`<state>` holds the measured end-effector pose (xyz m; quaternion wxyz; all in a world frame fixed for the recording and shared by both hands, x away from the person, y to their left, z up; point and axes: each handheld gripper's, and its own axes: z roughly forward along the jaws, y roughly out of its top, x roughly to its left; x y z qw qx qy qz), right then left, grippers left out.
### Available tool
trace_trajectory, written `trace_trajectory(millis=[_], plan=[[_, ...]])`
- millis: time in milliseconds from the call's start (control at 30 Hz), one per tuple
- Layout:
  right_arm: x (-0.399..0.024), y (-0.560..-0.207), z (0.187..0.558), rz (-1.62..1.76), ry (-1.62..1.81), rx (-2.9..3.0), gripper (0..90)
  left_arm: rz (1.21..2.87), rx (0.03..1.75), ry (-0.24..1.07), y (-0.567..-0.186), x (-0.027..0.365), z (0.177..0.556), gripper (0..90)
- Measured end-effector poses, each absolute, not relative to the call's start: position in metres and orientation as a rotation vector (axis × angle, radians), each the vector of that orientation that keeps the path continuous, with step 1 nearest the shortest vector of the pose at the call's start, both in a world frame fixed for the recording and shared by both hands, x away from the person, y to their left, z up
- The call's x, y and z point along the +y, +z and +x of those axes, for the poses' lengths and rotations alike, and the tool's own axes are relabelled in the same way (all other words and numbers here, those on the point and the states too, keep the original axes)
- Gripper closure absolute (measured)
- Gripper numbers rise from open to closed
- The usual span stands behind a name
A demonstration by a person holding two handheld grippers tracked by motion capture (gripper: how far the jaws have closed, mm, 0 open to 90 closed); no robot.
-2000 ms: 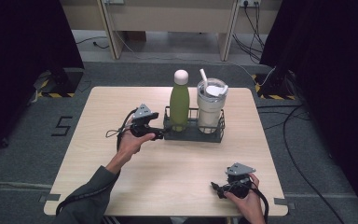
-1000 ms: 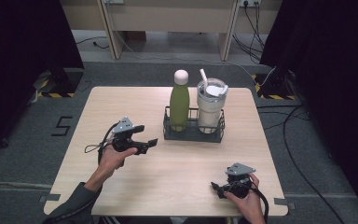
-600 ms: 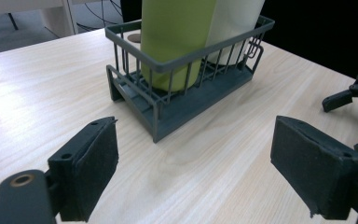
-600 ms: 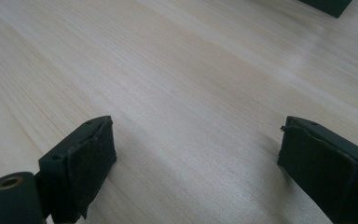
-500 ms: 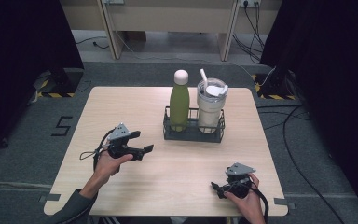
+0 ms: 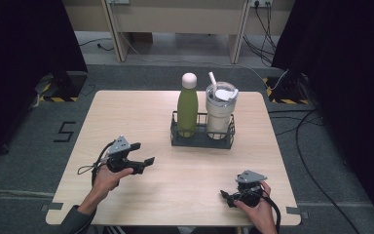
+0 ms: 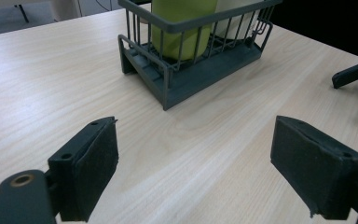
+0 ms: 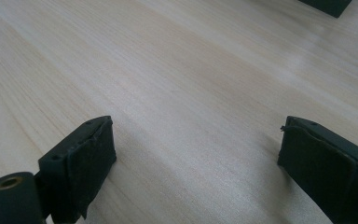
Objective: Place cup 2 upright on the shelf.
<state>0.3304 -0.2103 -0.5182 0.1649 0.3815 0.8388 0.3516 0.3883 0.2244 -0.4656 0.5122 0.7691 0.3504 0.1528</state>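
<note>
A dark wire rack (image 6: pixel 202 138) stands on the light wooden table (image 6: pixel 141 112), right of its middle. In it stand a green bottle (image 6: pixel 187 105) with a pale cap and a cream tumbler (image 6: pixel 220 109) with a lid and straw. In the left gripper view the rack (image 7: pixel 191 65) lies ahead, with the bottle (image 7: pixel 179 23) in it. My left gripper (image 6: pixel 143 162) hovers low over the table's front left, pointing right, jaws open with nothing between them (image 7: pixel 193 172). My right gripper (image 6: pixel 225 197) rests near the front right edge, open and empty (image 8: pixel 196 172).
The right gripper's jaw tips (image 7: pixel 354 77) show at the right edge of the left gripper view. Cables (image 6: pixel 292 122) trail over the grey floor right of the table. A desk frame (image 6: pixel 175 22) stands behind the table.
My left gripper has drawn back from the rack toward the table's front left and sunk lower. The right gripper has stayed put.
</note>
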Motion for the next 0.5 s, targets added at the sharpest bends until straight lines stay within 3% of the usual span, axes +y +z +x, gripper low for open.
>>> trace_trajectory(millis=[500], plan=[[-0.210, -0.518, 0.330, 1.088, 1.001, 2.390, 10.7, 1.867, 0.883, 0.374, -0.484, 0.248, 0.366, 14.7]])
